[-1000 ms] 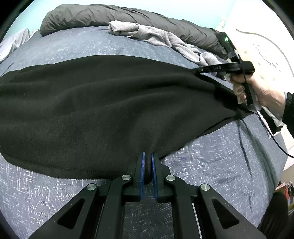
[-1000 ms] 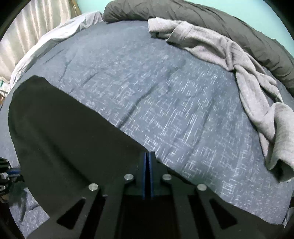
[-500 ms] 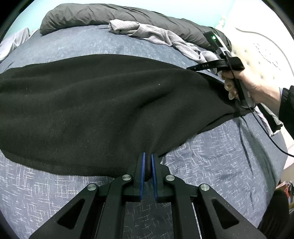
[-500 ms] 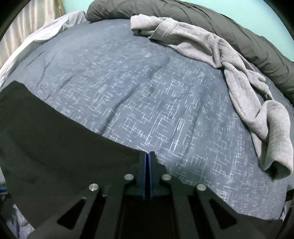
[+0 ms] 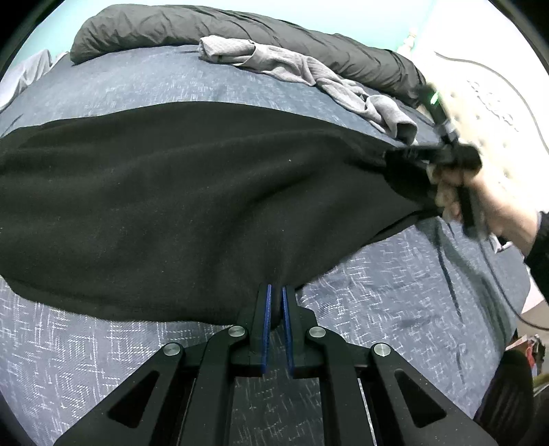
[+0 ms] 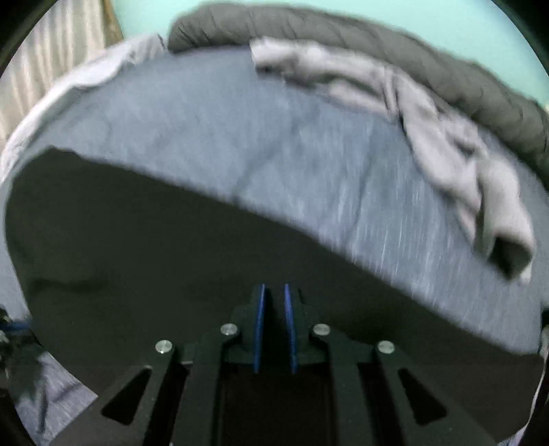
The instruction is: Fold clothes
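The black garment (image 5: 192, 206) lies spread wide across the bed (image 5: 394, 308), a fleecy dark cloth covering most of the middle of the blue patterned bedspread. Its near hem runs just in front of my left gripper (image 5: 276, 308), whose blue-lined fingers are pressed close on a fold of that hem, pinching it between them. The far right corner of the black garment is bunched and lifted where my right gripper (image 5: 408, 156) meets it; in the left wrist view that gripper is blurred, with my right hand (image 5: 480, 202) wrapped round its handle and a dark sleeve (image 5: 540, 247) at the wrist. A thin cable (image 5: 497, 274) trails down from the handle over the bedspread.

From the right wrist view, my right gripper's (image 6: 274, 305) blue fingers (image 6: 259, 326) stand a little apart, with black cloth beneath and around them. The picture is smeared, so I cannot tell whether any cloth sits between them or whether they grip at all.

Beyond the black garment, well apart from it, a grey garment (image 5: 302, 75) lies crumpled in a long strip toward the far right of the bed. Behind that, a dark grey duvet (image 5: 206, 27) is rolled along the far edge, against a pale green wall (image 6: 343, 17). A white padded headboard (image 5: 480, 103) stands at the right.
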Demonstrator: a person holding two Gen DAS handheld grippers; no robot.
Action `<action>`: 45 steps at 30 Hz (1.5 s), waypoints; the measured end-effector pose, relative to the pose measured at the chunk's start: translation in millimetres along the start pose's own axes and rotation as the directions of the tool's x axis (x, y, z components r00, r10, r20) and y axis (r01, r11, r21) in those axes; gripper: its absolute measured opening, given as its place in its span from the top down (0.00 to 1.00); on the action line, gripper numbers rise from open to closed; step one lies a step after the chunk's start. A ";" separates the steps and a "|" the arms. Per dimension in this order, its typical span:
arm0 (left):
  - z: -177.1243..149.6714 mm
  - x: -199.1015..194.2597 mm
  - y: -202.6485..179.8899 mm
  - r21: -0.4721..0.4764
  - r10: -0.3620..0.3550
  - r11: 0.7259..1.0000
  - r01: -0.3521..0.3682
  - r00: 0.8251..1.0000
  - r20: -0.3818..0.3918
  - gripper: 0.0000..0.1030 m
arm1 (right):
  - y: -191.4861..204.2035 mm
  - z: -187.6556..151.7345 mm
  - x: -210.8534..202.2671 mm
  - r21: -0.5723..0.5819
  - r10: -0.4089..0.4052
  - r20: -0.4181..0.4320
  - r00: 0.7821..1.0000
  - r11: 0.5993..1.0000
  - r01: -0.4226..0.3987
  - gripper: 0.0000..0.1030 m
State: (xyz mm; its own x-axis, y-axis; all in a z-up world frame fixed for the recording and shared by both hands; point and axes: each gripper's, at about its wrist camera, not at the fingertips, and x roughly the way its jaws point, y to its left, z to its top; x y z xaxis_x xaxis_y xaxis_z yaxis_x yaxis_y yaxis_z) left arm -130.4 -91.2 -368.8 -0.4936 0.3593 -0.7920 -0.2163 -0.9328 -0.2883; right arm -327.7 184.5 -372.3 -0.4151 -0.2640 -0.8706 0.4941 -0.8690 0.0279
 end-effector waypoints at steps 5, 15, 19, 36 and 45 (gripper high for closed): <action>-1.3 -0.6 -0.3 -0.008 -0.010 1.000 0.010 1.000 -0.010 0.94 | -17.8 -3.0 -8.6 0.106 -0.075 0.031 0.997 0.992 0.071 0.88; 0.1 -11.7 4.8 -0.049 -0.046 0.998 0.046 0.999 0.000 0.93 | -11.7 -29.9 -17.2 0.158 0.050 0.031 0.998 0.986 -0.055 0.81; 5.0 -25.4 12.2 -0.099 -0.089 0.991 0.093 0.995 0.044 0.93 | -36.5 -43.4 -38.7 0.267 0.004 0.100 0.995 0.963 -0.031 0.70; 21.8 -25.1 23.8 -0.121 -0.024 0.992 0.036 0.995 0.097 0.90 | -188.8 -146.9 -126.9 0.639 -0.263 0.086 0.961 0.755 0.149 0.49; 26.2 -5.6 -22.4 0.041 -0.026 0.999 0.024 0.998 0.051 0.79 | -196.3 -159.1 -130.6 0.668 -0.235 0.089 0.968 0.735 0.117 0.48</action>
State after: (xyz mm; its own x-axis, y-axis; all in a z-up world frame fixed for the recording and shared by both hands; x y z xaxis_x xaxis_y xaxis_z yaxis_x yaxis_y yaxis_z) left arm -144.8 -71.6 -343.9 -0.5301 0.3842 -0.7559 -0.2622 -0.9220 -0.2848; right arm -248.9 456.2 -342.3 -0.5858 -0.0888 -0.8056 -0.1952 -0.9493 0.2466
